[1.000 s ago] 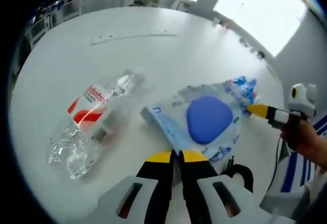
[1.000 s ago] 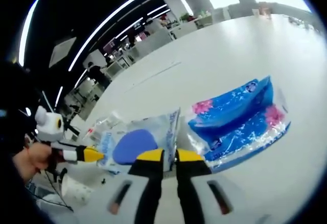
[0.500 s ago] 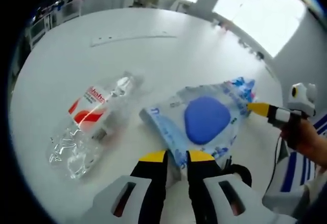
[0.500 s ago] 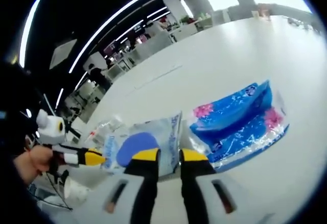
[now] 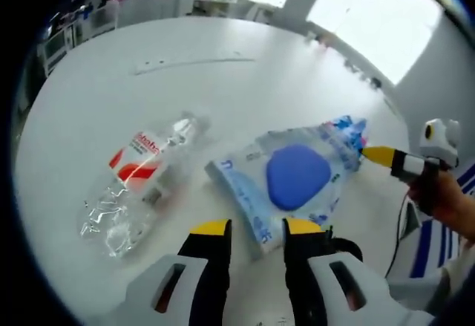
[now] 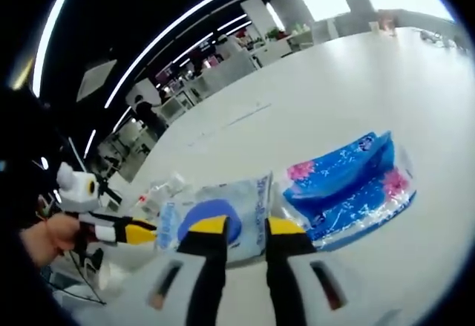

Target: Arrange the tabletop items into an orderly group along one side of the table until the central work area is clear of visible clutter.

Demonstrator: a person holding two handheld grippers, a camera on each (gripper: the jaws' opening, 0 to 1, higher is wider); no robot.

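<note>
A pale blue wipes pack (image 5: pixel 297 177) with a dark blue oval lid lies flat on the white table (image 5: pixel 223 96). My left gripper (image 5: pixel 257 227) is open, and the pack's near corner sits in the gap between its jaws. A crushed clear bottle (image 5: pixel 137 181) with a red and white label lies to the left of the pack. My right gripper (image 6: pixel 247 226) is open at the other end of the wipes pack (image 6: pixel 215 214). A blue tissue pack (image 6: pixel 349 185) with pink flowers lies just to its right. The right gripper's yellow tip (image 5: pixel 378 155) touches the pack's far end.
A long thin pale strip (image 5: pixel 193 62) lies far across the table. A person's hand (image 5: pixel 445 196) holds the right gripper off the table's right edge. The left gripper's yellow tip (image 6: pixel 133 231) shows at the left. Desks and shelves stand far behind.
The jaws of both grippers have spread from nearly shut to open. The wipes pack, bottle and tissue pack lie where they were.
</note>
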